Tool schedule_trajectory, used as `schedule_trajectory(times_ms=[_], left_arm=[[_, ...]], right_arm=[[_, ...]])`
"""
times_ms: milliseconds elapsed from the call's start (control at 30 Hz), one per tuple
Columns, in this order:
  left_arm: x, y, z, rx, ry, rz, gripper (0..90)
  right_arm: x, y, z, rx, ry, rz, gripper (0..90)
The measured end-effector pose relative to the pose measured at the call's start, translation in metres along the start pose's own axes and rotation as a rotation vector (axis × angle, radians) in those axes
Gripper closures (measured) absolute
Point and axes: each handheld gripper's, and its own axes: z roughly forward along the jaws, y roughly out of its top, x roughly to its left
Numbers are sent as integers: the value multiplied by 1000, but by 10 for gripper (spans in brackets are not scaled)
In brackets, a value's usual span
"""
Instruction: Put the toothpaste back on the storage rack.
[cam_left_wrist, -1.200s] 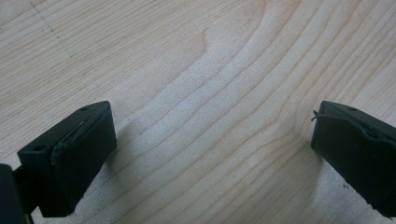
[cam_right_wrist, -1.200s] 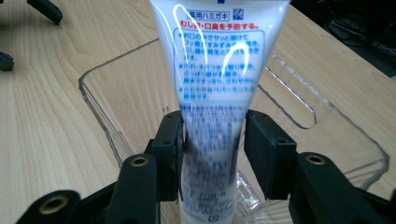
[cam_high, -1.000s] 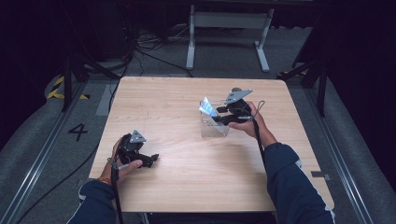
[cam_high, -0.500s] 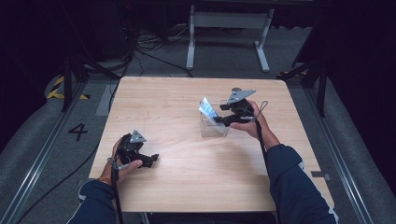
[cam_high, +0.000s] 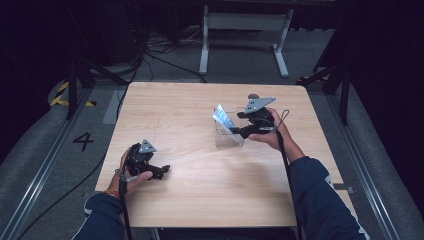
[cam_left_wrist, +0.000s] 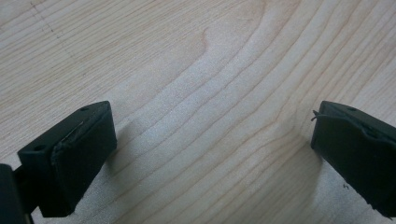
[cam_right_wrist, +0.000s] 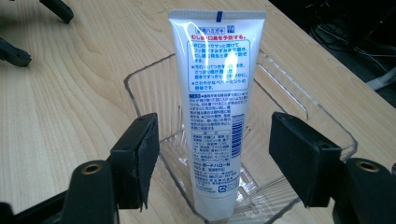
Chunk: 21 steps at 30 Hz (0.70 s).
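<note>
In the high view, a pale wooden worktop stands on a grey floor with dark cables and a white metal stand beyond its far edge. The left claw rests low on the worktop near the person's left corner, gripped by the left hand, well apart from everything else. Toward the right of the middle, a clear plastic bin sits on the wood, and a white tube leans in it, its flat crimped end sticking up and out toward the left. The right claw is held by the right hand just at the bin's right side, pointing toward the tube. In the left gripper view, the two black jaws stand wide apart over bare wood grain, with nothing between them. In the right gripper view, the tube stands tilted inside the clear bin, crimped end up and cap end down on the bin's bottom, its back label printed in blue text. The right claw has just been opening: its jaws are spread to either side of the tube's lower half, and a clear gap shows between each pad and the tube, so the pads do not press on it.
</note>
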Motion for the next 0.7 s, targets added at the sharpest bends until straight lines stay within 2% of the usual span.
schedule_trajectory(times_ms=[700], left_arm=[[0,0,0,0,0,-1,6]], right_arm=[[19,-3,-29,19,-46,-59,319]])
